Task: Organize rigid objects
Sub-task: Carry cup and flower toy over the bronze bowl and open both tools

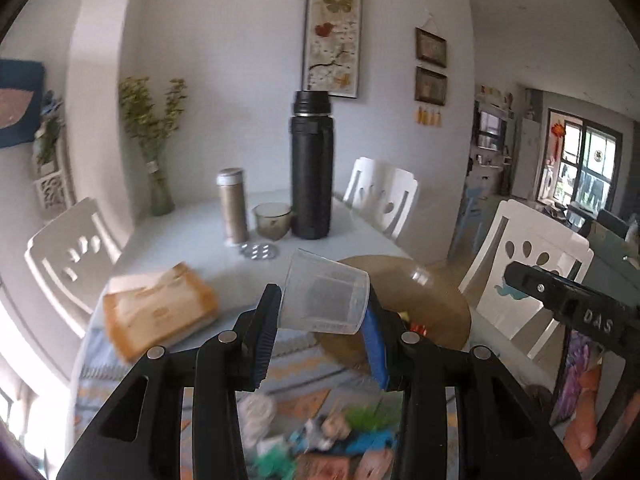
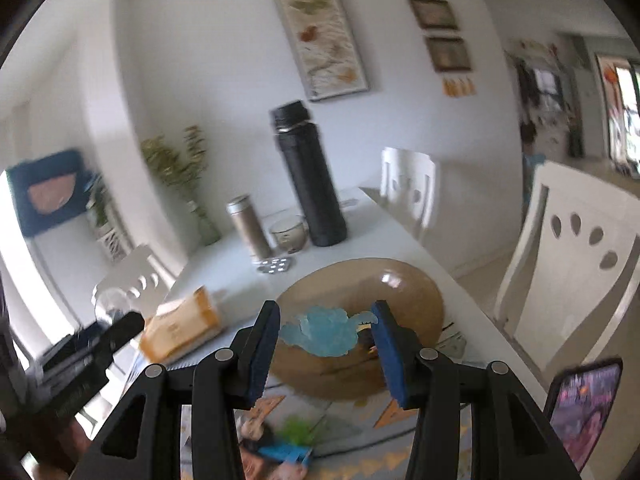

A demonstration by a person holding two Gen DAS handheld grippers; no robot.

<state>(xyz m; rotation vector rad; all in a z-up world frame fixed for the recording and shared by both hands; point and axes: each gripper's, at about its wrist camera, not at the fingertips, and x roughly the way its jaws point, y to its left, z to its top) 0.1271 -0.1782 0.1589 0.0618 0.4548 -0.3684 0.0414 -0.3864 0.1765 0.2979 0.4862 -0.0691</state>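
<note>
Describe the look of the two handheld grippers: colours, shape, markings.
Both are black plastic. The left gripper and right gripper each have angular linkage arms with silver round pivot pins and triangular cut-outs, ending in ribbed blue pads. The right gripper's body bears raised "DAS" lettering.

White counter (image 1: 192,236), patterned cloth (image 1: 304,360) over the near end. At the far end, standing upright: tall black flask (image 1: 311,168), small glass bowl (image 1: 273,220) just left of it, slim beige flask (image 1: 234,206) beside the bowl, green vase (image 1: 160,196) with stems near the wall. Silver blister pack (image 1: 258,251) lying flat in front of the bowl. Orange tissue pack (image 1: 160,312) on the left side. Round brown tray (image 1: 432,292) on the right. Blurred toys (image 1: 320,436) on the cloth at the near edge.
</note>
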